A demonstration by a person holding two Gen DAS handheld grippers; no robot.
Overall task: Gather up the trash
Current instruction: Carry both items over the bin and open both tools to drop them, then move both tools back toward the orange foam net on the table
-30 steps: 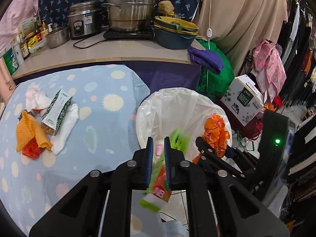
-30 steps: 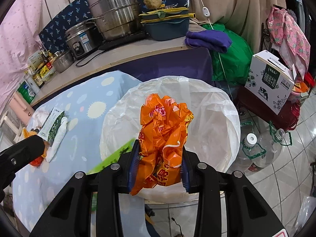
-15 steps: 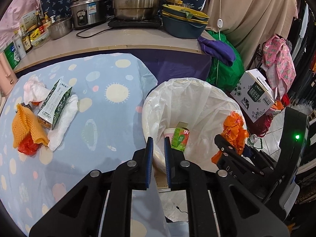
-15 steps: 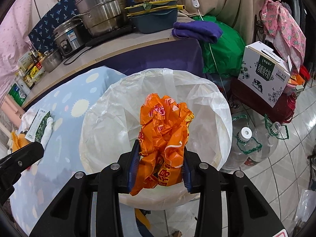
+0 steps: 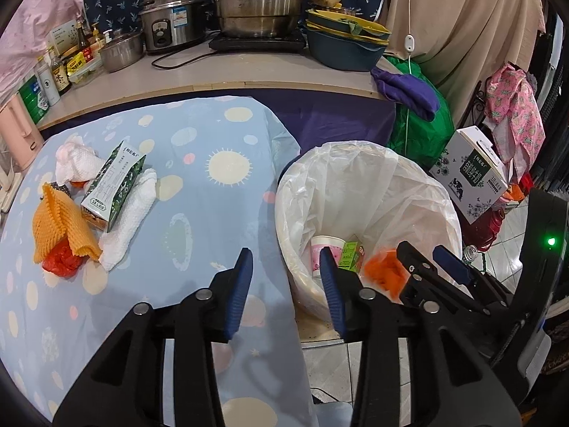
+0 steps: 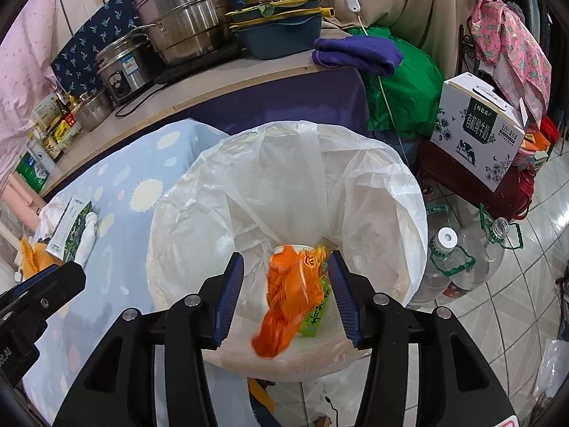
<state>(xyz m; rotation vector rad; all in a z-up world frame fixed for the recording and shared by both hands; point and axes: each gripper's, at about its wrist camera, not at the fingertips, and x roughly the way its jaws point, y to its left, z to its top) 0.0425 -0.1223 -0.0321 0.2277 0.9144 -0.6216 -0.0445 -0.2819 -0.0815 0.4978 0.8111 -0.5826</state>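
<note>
Left wrist view: left gripper fingers apart, just opened, nothing between them, over the gap between surface and bin. Cup and green carton lie in the bin. Milk carton, orange net and tissues sit on the surface.

Right wrist view: right gripper fingers just spread, clear of the orange wrapper, which is blurred between them over the bin liner.

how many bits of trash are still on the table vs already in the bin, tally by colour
On the table:
white tissues: 2
green-and-white carton: 1
orange foam net: 1
red wrapper: 1
In the bin:
pink-and-white cup: 1
green carton: 1
orange bag, dropping in: 1
Total: 8
</note>
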